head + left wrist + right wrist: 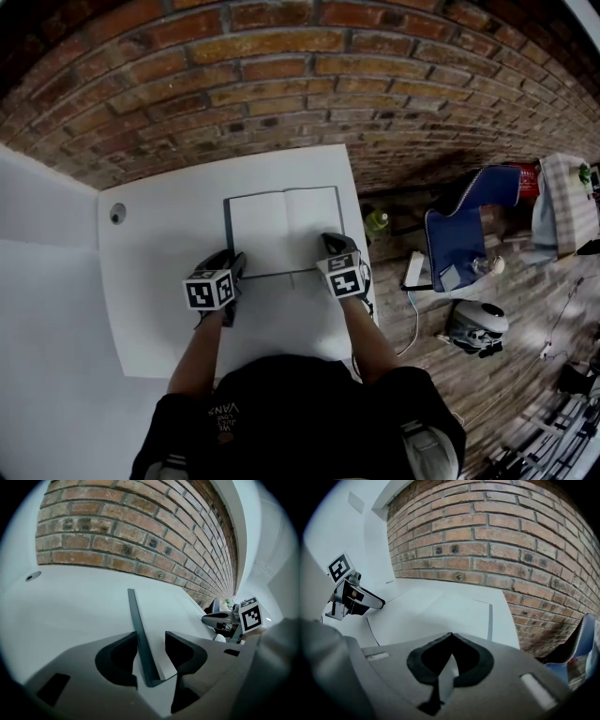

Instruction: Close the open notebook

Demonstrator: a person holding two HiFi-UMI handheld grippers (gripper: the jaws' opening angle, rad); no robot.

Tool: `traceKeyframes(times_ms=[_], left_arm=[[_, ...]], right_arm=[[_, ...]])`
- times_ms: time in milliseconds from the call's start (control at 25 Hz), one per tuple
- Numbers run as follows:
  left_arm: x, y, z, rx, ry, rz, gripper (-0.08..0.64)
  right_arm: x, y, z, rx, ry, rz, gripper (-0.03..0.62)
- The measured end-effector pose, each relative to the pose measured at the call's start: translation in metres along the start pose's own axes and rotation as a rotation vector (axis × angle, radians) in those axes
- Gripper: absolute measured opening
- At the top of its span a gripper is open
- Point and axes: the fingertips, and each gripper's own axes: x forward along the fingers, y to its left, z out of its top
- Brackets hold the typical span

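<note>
Closing step: not yet begun, as I judge it; the notebook [284, 230] lies open and flat on the bench [159, 300], just ahead of both grippers.
Left gripper [151, 641]: jaws stand wide, straddling the notebook's dark left cover edge [138, 625] close to its near corner. The pads are clear of it on both sides.
Right gripper [450, 635]: jaws meet at the tips, at the notebook's near right corner. A pale strip shows in the gap behind the tips; I cannot tell whether a page is pinched there.
Notebook feel: probably light, with a thin and fairly stiff cover and soft pages that crease easily. It lies flush to the bench, so the edge is hard to get under.
Where to hold: the cover edge between the left jaws, taking cover and pages together, then swinging it over the spine toward the right gripper.
Risk: nipping a lone page could bend or tear it, and the book may slide on the smooth bench unless steadied.
</note>
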Motion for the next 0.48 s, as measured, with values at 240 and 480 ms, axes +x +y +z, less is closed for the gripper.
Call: traceKeyframes(times_ms=[240,480], left_arm=[[-0.0028,0.0041,0.0073,-0.065,-0.037,0.005,0.193],[-0.0002,-0.0004,0.0074,-0.171,-0.043,-0.049,0.144]], right_arm=[[0.0013,-0.0005,0.0002,0.007,0.003,-0.001,-0.002],[0.0013,-0.0008,-0.0004,0.023,0.011,0.012,-0.002]])
